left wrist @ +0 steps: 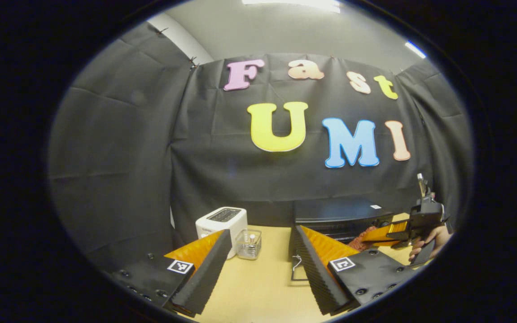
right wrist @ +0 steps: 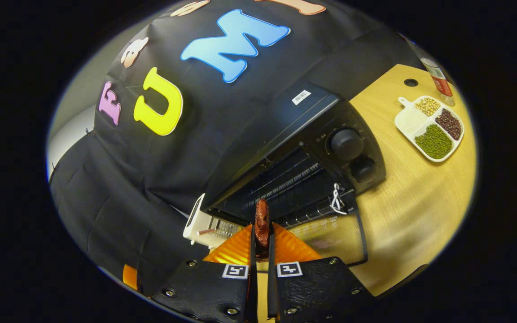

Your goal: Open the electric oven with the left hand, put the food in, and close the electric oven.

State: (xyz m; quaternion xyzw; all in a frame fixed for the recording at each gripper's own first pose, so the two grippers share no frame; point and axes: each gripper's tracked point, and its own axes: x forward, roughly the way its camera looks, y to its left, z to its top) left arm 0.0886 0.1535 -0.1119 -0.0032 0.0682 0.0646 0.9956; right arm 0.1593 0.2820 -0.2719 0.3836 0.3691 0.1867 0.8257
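The black electric oven (right wrist: pixel 285 130) stands with its glass door (right wrist: pixel 330 235) folded down and its wire rack (right wrist: pixel 285 184) exposed. In the right gripper view my right gripper (right wrist: pixel 262 240) is shut on a thin reddish-brown piece of food (right wrist: pixel 262 220), held upright just in front of the oven's opening. In the left gripper view my left gripper (left wrist: pixel 262 233) is open with nothing between its fingers, low over the table in front of the oven (left wrist: pixel 339 213). Farther right there, the right gripper (left wrist: pixel 397 233) and the hand holding it carry the food (left wrist: pixel 362 237) toward the oven front.
A white toaster (left wrist: pixel 220 222) and a small glass jar (left wrist: pixel 248 244) stand left of the oven. A white divided tray of beans (right wrist: pixel 431 128) and a bottle (right wrist: pixel 438 78) sit on the wooden table (right wrist: pixel 411 202) to the oven's right. Two knobs (right wrist: pixel 346 143) sit beside the opening.
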